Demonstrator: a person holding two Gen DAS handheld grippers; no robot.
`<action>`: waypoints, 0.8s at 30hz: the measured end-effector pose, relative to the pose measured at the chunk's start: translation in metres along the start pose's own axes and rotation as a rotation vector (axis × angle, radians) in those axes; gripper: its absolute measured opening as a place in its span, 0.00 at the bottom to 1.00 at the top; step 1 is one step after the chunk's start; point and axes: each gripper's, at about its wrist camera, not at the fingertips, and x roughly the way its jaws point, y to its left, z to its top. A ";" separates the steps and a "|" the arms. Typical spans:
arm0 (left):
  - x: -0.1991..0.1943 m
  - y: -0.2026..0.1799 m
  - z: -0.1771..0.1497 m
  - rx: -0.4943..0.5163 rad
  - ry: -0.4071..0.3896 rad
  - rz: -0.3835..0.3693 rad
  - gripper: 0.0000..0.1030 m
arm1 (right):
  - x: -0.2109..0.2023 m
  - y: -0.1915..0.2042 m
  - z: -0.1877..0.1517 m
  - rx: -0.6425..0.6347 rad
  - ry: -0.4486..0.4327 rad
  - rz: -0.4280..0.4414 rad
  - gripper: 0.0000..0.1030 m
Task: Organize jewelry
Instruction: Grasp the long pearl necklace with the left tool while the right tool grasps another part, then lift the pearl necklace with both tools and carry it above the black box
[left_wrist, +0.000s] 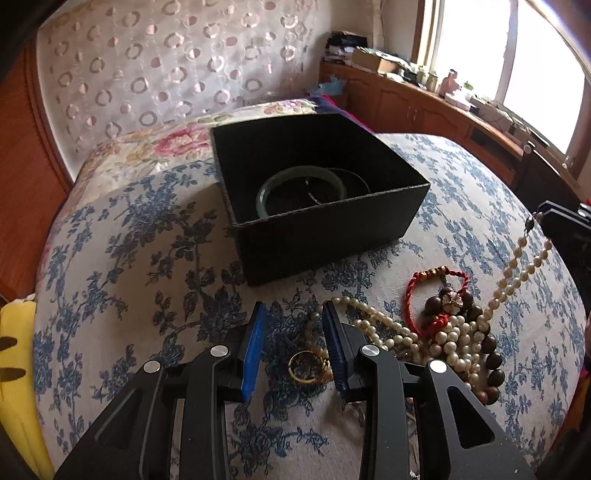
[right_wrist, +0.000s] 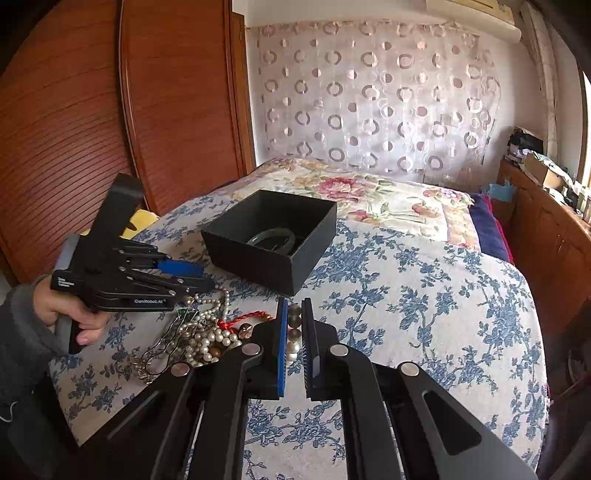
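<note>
The job is partly done. A green bangle (left_wrist: 295, 184) and a thin ring-shaped piece already lie in the black box (left_wrist: 369, 218) on the bed (left_wrist: 129, 258). Most of the jewelry is not in yet. A pile (left_wrist: 443, 332) of pearl strings, brown beads and a red cord sits on the bed, just in front of the box.

The left gripper (left_wrist: 293, 347) has its fingers spread apart, with nothing in them. A gold ring (left_wrist: 306, 367) lies on the bed between them, so it looks like the next thing to pick up.

The right gripper (right_wrist: 294, 339) has its fingers pinched on a pearl string (left_wrist: 517, 269), which hangs from it down to the pile.

The box is near and its top is wide open, so dropping things in should be easy. The bed is soft and bumpy. The pile is tangled, so pulling one string may drag others along. There is lots of free bed to the right of the box.
</note>
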 end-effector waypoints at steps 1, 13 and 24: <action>0.001 0.000 0.001 0.005 0.001 -0.001 0.29 | 0.000 0.000 0.000 0.000 0.000 0.000 0.08; -0.012 -0.014 0.005 0.050 -0.036 0.010 0.04 | -0.011 0.001 0.006 -0.006 -0.028 -0.004 0.08; -0.098 -0.012 0.029 0.002 -0.244 0.005 0.04 | -0.045 0.013 0.041 -0.045 -0.120 -0.012 0.08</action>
